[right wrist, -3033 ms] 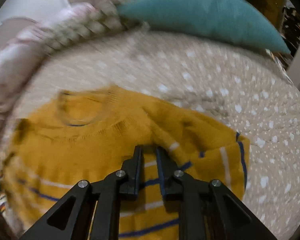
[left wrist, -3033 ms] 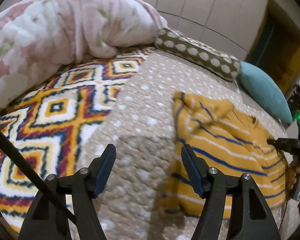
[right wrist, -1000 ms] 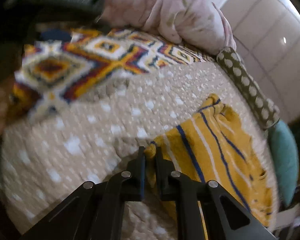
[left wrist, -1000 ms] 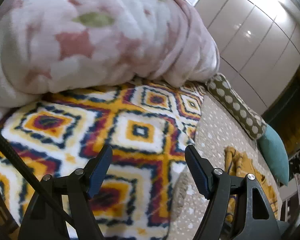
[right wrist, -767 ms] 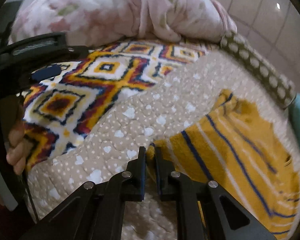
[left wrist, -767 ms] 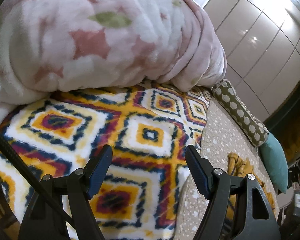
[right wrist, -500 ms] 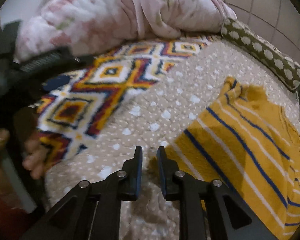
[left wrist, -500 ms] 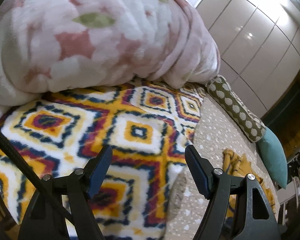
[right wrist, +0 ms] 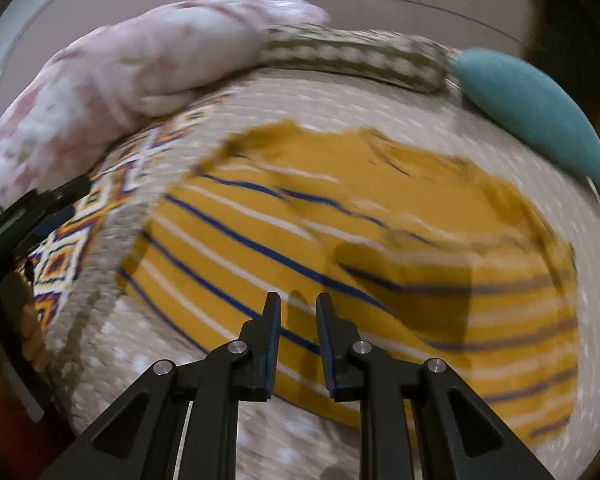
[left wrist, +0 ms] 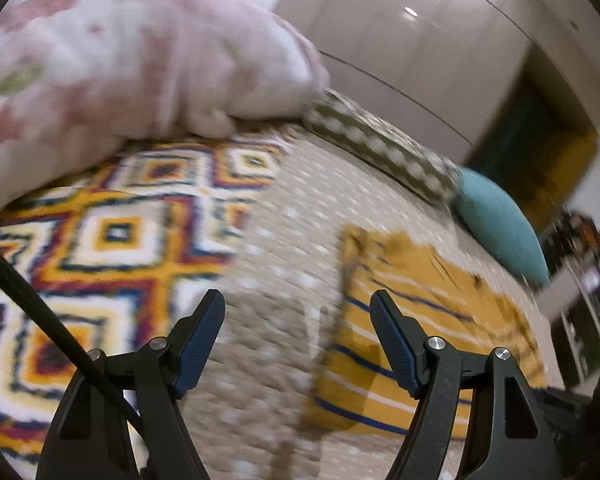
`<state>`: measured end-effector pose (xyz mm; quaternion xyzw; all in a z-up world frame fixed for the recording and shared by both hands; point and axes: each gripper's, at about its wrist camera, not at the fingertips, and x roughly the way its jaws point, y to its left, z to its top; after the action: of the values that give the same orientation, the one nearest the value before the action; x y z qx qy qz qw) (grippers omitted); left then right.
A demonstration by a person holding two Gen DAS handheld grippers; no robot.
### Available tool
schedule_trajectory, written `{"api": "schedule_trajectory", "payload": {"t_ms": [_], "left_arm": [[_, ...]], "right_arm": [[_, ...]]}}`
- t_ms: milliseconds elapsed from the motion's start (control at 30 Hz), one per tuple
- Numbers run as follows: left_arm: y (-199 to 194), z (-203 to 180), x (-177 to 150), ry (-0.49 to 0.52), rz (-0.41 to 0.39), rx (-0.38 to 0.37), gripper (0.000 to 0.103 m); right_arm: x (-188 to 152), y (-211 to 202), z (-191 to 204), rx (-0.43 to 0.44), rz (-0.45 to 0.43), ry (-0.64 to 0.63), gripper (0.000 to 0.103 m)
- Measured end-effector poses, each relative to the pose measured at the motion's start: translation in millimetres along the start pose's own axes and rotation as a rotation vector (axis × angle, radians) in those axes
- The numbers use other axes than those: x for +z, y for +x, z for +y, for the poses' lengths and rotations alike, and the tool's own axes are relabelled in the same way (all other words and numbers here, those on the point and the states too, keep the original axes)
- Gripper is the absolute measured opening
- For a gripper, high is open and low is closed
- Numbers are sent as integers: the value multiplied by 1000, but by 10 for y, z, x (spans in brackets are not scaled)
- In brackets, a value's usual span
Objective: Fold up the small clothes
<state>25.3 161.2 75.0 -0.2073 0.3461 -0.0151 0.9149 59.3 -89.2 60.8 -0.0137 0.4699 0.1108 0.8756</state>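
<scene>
The right claw (right wrist: 296,340) hangs over the near hem of the sweater (right wrist: 340,248), its jaws a narrow gap apart with nothing pinched between them; they have just been opening, and the cloth lies below them on the bed, free of the pads. The left claw (left wrist: 298,340) is spread wide and empty, hovering over the dotted bedspread (left wrist: 276,280) just beside the sweater's (left wrist: 412,312) left edge.

The sweater, mustard with blue and white stripes, lies spread on the bedspread (right wrist: 452,128), hem toward the claws and neck toward the pillows. One fold of it lies over the right half.

To the left of it lies a blanket (left wrist: 100,248) with diamond patterns in orange, white and dark blue. At the left edge of the right wrist view a hand (right wrist: 32,336) grips the other tool's handle.

Farther back a pink floral quilt (left wrist: 120,60) is heaped up. Beside it a spotted bolster (left wrist: 380,152) runs along the head of the bed, touching a teal pillow (left wrist: 500,224). Behind them stand pale wardrobe doors (left wrist: 420,40). Both views are blurred.
</scene>
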Motion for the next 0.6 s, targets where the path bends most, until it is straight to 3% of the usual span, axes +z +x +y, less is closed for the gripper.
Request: {"api": "schedule_trajectory", "payload": {"t_ms": [133, 233, 333, 500, 600], "left_arm": [[219, -275, -99, 40, 101, -71, 74], [416, -408, -196, 58, 177, -53, 74], [615, -497, -271, 83, 235, -12, 74], [710, -578, -368, 127, 246, 29, 78], [730, -590, -381, 142, 245, 40, 80]], "right_arm": [[-226, -31, -688, -86, 16, 157, 20], [-416, -95, -1317, -173, 9, 316, 17], [-562, -239, -1779, -129, -16, 467, 11], [-463, -505, -1867, -192, -75, 434, 15], [-277, -556, -1899, -224, -116, 382, 30]]}}
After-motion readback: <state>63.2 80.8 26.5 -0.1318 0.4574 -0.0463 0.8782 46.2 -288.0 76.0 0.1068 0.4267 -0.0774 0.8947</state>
